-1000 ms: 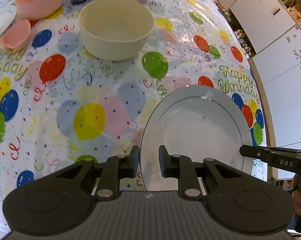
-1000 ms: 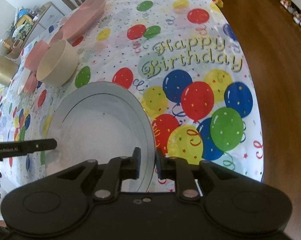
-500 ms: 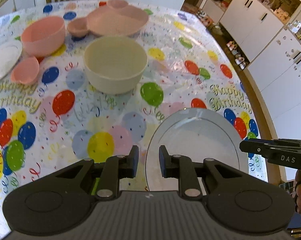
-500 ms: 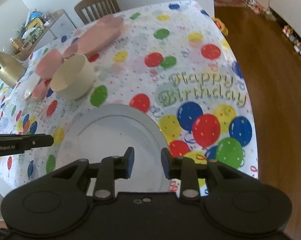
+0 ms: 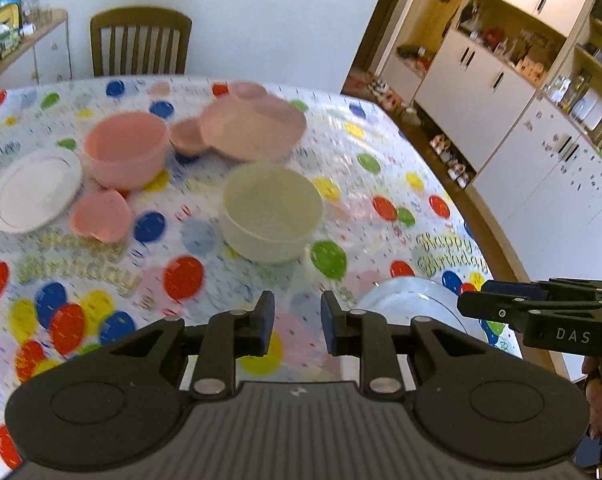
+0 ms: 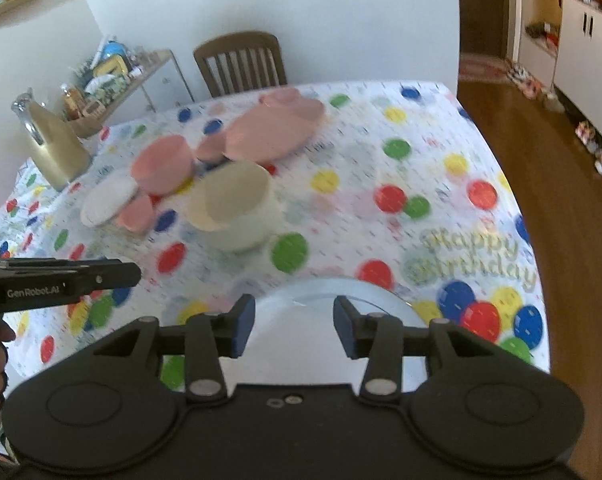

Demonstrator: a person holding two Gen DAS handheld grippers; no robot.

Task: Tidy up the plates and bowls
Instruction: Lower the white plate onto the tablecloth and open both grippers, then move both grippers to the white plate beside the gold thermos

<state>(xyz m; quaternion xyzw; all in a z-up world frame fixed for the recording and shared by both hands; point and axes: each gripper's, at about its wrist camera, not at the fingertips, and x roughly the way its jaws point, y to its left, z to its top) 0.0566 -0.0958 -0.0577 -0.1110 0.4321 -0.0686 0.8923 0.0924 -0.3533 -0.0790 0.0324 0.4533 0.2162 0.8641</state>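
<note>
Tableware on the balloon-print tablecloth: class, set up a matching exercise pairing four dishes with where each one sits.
Things:
1. large white plate
2. cream round bowl
3. small white plate
4. pink mouse-shaped plate

Places:
A. far side, nearest the wooden chair
B. near edge, just beyond the right gripper
C. far left, beside the pink round bowl
D. middle of the table

Pairs: 1-B, 2-D, 3-C, 4-A

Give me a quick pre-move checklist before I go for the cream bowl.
1. Left gripper open, nothing between the fingers: ok.
2. Right gripper open and empty: ok.
3. Large white plate flat on the table, free of both grippers: ok.
4. Cream bowl upright, standing apart from the other dishes: ok.
5. Cream bowl empty: ok.
6. Sharp view of the pink bowl stacking spot: not ok, blurred.
</note>
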